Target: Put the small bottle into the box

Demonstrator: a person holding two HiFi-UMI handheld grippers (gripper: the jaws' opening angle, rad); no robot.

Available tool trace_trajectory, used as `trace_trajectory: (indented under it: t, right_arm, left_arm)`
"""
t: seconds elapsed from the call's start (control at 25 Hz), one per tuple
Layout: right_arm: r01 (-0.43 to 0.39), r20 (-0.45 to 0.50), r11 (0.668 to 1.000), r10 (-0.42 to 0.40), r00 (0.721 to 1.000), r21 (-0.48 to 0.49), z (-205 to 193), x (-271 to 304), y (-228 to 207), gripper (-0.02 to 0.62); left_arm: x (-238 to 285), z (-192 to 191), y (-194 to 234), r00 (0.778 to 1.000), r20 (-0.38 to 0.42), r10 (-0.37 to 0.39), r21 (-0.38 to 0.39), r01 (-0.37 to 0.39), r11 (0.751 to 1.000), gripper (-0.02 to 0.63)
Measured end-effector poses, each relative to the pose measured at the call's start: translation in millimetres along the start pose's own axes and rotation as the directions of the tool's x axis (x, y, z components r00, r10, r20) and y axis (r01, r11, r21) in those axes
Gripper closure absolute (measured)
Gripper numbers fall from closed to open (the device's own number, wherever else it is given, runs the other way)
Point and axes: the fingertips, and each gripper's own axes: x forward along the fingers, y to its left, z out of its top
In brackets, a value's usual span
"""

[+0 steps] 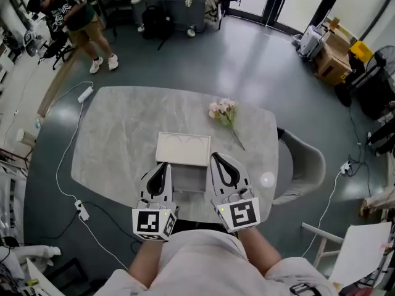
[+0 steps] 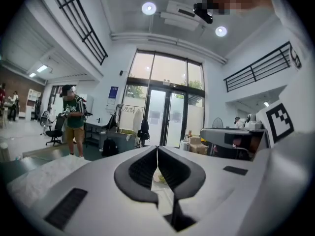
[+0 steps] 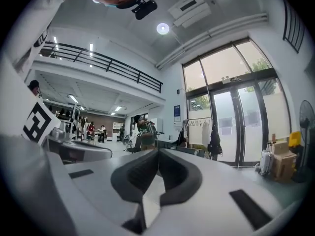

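Observation:
A white box (image 1: 189, 179) sits near the front of the marble table (image 1: 117, 140), its flat lid (image 1: 182, 148) lying open behind it. My left gripper (image 1: 163, 165) and right gripper (image 1: 216, 157) flank the box, both shut with nothing between the pads. A small pale round object (image 1: 266, 179) lies on the table right of the right gripper; it may be the small bottle, too small to tell. In the left gripper view the left gripper (image 2: 157, 149) points level into the room, jaws closed together. In the right gripper view the right gripper (image 3: 158, 151) does likewise.
A pink flower sprig (image 1: 225, 113) lies behind the lid to the right. A grey chair (image 1: 302, 165) stands at the table's right edge. Cables and a power strip (image 1: 85, 93) run along the floor at left. A person (image 1: 77, 17) stands far back left; cardboard boxes (image 1: 333, 57) far right.

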Motion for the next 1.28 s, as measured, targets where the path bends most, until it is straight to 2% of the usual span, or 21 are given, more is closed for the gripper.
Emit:
trace_trajectory:
  t: [0.08, 0.2, 0.48, 1.28]
  right_arm:
    - [0.003, 0.02, 1.0, -0.003, 1.0, -0.003, 6, -1, 0, 0.566]
    - [0.0, 0.039, 1.0, 0.001, 0.999, -0.02, 10, -1, 2, 0.566]
    - [-0.016, 0.012, 1.0, 0.016, 1.0, -0.026, 9, 3, 5, 0.566]
    - [-0.07, -0.011, 0.996, 0.07, 0.998, -0.052, 21, 9, 21, 0.569]
  left_arm:
    - [1, 6, -5, 1.0, 0.016, -0.007, 0.038, 0.006, 0.999, 0.582]
    - [0, 16, -3, 0.999, 0.041, 0.003, 0.035, -0.004, 0.999, 0.583]
    - [-2, 35, 0, 0.996, 0.093, 0.012, 0.052, -0.017, 0.999, 0.582]
    - [-10, 45, 15, 0.996, 0.084, 0.04, 0.042, -0.043, 0.998, 0.581]
